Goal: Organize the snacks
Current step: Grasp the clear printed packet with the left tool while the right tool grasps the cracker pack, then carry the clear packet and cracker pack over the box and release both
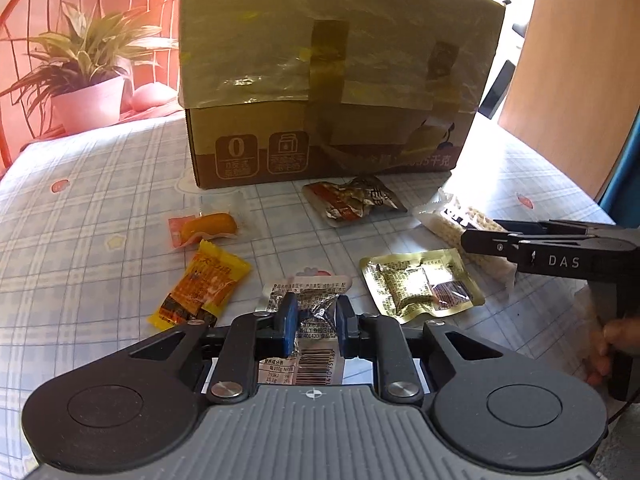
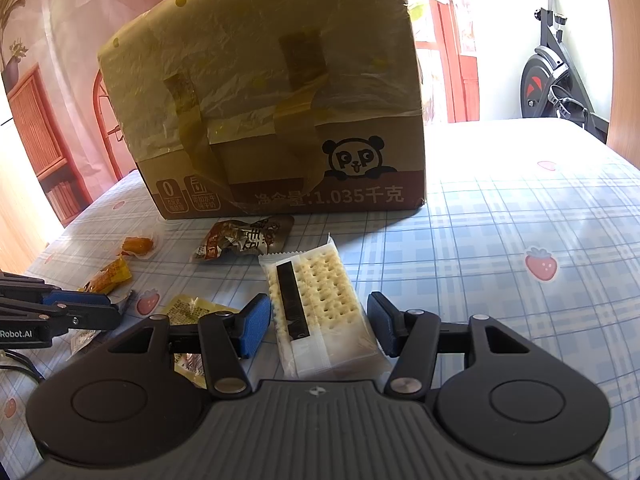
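Jaws of the left gripper pinch a silver packet for sorting, while the right gripper gapes astride the cracker pack, ungripped.

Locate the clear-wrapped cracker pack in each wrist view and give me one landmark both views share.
Left wrist view: the cracker pack lies at right of centre, partly hidden behind the right gripper.
Right wrist view: the cracker pack lies at bottom centre, between the right gripper's open fingers.
Shared landmark: the taped cardboard box standing behind the snacks.
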`<control>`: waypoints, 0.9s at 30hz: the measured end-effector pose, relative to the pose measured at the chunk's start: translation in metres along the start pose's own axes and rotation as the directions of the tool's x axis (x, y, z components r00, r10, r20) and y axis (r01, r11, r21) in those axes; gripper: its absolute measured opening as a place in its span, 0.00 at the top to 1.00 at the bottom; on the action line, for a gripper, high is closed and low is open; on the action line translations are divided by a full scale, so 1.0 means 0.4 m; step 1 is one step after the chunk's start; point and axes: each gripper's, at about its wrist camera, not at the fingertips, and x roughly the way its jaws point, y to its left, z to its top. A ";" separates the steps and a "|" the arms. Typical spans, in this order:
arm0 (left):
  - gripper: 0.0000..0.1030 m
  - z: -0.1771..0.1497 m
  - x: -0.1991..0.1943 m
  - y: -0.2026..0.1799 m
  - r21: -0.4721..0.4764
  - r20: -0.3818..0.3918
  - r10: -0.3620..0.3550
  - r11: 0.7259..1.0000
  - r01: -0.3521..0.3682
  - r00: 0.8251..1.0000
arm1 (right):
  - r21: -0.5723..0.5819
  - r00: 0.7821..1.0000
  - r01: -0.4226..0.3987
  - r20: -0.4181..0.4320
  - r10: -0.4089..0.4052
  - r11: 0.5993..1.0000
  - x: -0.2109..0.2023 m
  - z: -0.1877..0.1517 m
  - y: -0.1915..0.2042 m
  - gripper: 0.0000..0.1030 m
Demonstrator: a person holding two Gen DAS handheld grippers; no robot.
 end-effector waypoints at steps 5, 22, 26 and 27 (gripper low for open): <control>0.82 0.000 -0.019 0.017 -0.039 0.028 -0.040 0.998 0.041 0.999 | -0.001 1.000 0.000 0.000 0.000 1.000 -0.001 -0.001 0.000 0.45; 0.96 0.048 -0.080 0.029 -0.043 0.124 -0.046 0.998 0.052 0.991 | -0.035 1.000 -0.008 0.018 0.008 0.999 -0.018 0.007 0.017 0.50; 0.96 0.043 -0.076 0.032 -0.056 0.115 -0.043 0.997 0.049 0.992 | -0.019 1.000 -0.006 0.026 0.007 1.000 -0.027 0.014 0.012 0.50; 0.96 0.043 -0.076 0.034 -0.058 0.115 -0.043 0.997 0.050 0.992 | -0.016 1.000 -0.006 0.027 0.006 1.000 -0.029 0.015 0.010 0.50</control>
